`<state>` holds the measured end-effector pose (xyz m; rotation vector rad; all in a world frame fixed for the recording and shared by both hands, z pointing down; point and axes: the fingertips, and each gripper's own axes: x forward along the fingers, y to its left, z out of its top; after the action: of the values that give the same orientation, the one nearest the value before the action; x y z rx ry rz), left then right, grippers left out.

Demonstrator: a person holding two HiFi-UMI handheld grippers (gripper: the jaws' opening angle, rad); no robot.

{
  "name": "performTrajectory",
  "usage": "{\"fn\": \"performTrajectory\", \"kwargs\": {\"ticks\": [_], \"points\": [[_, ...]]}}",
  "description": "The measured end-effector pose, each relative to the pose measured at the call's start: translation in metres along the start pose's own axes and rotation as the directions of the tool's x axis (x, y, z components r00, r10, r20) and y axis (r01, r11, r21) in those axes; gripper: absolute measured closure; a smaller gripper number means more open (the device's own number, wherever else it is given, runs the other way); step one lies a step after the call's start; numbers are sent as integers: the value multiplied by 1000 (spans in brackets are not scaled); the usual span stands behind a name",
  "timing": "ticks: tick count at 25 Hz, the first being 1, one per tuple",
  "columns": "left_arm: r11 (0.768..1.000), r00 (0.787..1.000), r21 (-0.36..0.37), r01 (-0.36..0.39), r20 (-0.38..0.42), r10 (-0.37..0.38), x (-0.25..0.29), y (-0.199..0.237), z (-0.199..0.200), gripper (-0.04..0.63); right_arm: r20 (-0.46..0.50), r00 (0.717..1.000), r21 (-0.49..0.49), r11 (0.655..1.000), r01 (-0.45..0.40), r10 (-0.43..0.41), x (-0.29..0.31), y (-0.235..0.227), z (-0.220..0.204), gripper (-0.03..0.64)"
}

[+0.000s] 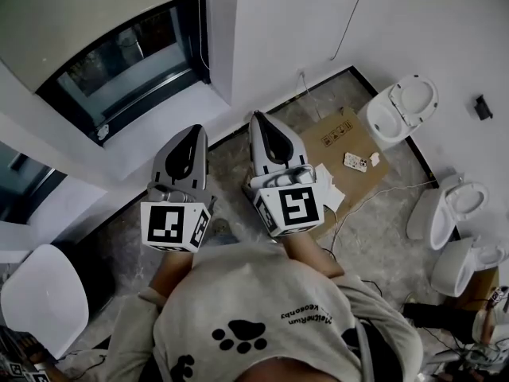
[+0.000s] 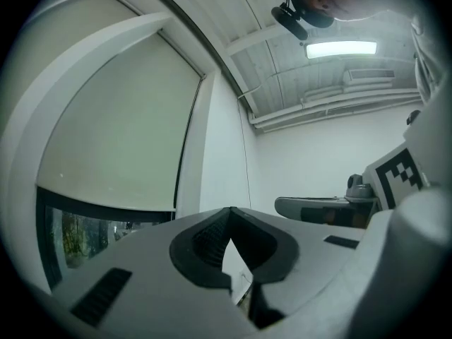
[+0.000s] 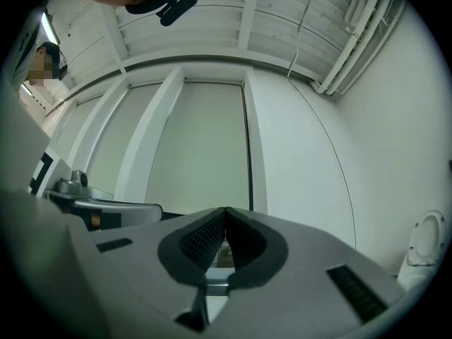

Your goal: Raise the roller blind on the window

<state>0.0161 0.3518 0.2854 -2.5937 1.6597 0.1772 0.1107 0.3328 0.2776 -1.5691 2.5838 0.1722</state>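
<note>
Left claw (image 1: pixel 196 130), right claw (image 1: pixel 258 118) — both closed, empty — facing roller blind (image 2: pixel 120 126).

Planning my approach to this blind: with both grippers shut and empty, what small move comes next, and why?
Probably bring the right gripper forward toward the dark vertical line, possibly the pull cord, at the right edge of the roller blind. The blind hangs mostly down, and that gripper is shut on nothing, short of the window.

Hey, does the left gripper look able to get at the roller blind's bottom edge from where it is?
Probably yes. Only open air above the white sill separates the left gripper from the roller blind. Its jaws are shut and empty, though, so they would have to open first.
</note>
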Motion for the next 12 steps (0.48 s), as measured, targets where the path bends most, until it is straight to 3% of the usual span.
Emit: {"fn": "performTrajectory", "kwargs": {"ticks": [12], "points": [[998,999,-34,49,-4,-49,41,60,-15,588,-33,999,-31,999,35,-36,62,10,-19,607]]}}
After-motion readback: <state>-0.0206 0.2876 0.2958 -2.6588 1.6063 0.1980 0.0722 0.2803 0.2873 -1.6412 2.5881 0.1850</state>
